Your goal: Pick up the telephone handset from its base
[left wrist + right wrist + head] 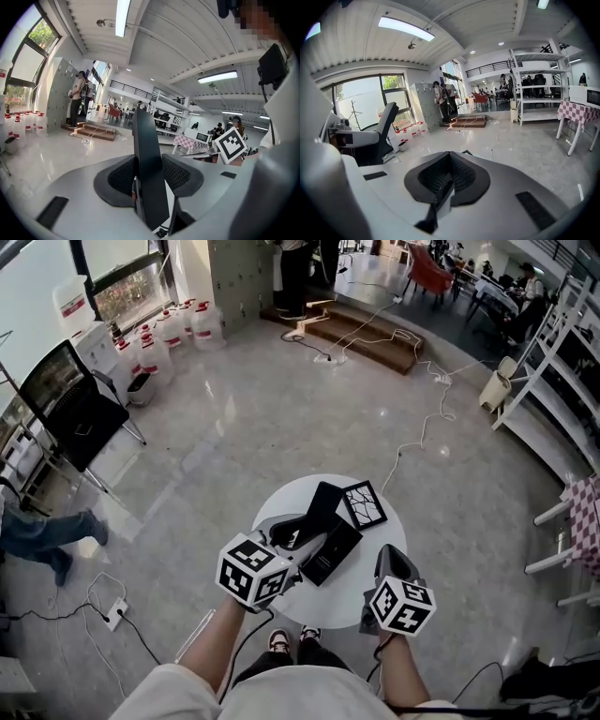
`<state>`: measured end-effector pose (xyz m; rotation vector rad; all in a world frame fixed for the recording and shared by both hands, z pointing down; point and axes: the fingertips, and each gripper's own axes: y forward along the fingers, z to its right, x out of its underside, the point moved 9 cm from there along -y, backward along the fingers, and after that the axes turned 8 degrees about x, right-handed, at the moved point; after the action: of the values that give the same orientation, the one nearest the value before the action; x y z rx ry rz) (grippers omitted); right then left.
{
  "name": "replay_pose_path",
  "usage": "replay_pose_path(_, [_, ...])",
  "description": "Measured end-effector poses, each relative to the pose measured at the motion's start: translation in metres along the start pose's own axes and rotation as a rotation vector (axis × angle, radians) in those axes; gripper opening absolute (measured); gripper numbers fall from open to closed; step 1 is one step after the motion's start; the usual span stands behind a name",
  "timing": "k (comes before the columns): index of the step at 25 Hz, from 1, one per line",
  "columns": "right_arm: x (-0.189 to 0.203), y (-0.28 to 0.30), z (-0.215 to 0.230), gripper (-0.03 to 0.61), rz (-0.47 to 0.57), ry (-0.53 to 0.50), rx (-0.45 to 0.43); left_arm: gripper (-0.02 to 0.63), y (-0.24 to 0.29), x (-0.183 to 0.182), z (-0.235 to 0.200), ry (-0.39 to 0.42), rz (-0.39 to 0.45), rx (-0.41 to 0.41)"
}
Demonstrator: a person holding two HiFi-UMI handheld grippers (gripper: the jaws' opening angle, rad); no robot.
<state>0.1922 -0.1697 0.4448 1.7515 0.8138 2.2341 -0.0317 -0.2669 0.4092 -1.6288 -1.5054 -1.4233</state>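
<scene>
Gripping the telephone handset [146, 136] in the left hand-held gripper [149, 172], above its base [333, 554] (flat faces clamped against slip). Holding the right hand-held gripper [447, 176] closed, empty, beside the base, clear.

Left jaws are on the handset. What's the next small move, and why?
Probably raise the left gripper a little more, straight up, with the jaws clamped. Its jaws press both faces of the handset, but in the head view the handset overlaps the base, so clearance isn't certain. The right gripper, shut and empty, can stay aside.
</scene>
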Motion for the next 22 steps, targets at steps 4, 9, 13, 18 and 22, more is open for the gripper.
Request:
replay_pose_path(4, [-0.017, -0.006, -0.005, 0.023, 0.048, -0.005, -0.010, 0.176, -0.012, -0.019, 0.006, 0.026, 0.063, -0.037])
replay_pose_path(9, [-0.034, 0.002, -0.014, 0.023, 0.078, -0.011, -0.018, 0.081, 0.000, -0.023, -0.002, -0.001, 0.097, -0.047])
replay_pose_path(13, [-0.034, 0.007, -0.029, 0.023, 0.071, 0.071, -0.076, 0.081, 0.007, 0.017, -0.006, -0.181, 0.133, -0.016])
replay_pose_path(18, [-0.055, -0.002, -0.026, 0.023, 0.146, 0.013, -0.013, 0.081, 0.004, 0.009, -0.003, -0.166, 0.187, -0.017])
replay_pose_path(22, [-0.046, -0.009, -0.020, 0.023, 0.132, 0.051, 0.026, 0.081, -0.005, 0.002, -0.001, -0.172, 0.226, -0.013])
